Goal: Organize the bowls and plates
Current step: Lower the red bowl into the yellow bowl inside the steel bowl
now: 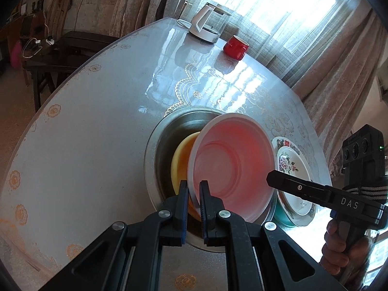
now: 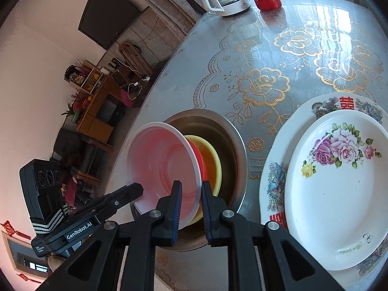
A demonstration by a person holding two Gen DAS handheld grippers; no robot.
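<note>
Red on the outside and pale pink within, the round plastic bowl [image 1: 232,167] hangs tilted over the wide steel basin [image 1: 165,145], where a yellow plastic bowl [image 1: 180,160] already sits. We hold it from two sides. Our left claw [image 1: 194,194] is clenched on the rim nearest that camera, one pad inside the bowl and one outside. In the right wrist view the rim again passes between the pads of the right claw [image 2: 191,198], which look closed onto it, though a sliver of gap may remain on one side. Gripping opposite edges keeps a light, slippery bowl from swinging as it goes down, and we judge that is the reason for using both hands.

The bowl sits above and partly inside the yellow one, not yet nested, so the stacking step looks close to done. Next it needs to level out and settle, or its rim may catch the yellow bowl's lip.

To the right of the basin, a white plate with pink roses [image 2: 339,184] lies on a larger white plate with birds and red characters [image 2: 274,179]; plates are kept apart from bowls. Far across the lace-patterned desk [image 2: 266,72] stand a red mug [image 1: 235,44] and a white kettle [image 1: 206,21], well clear.
</note>
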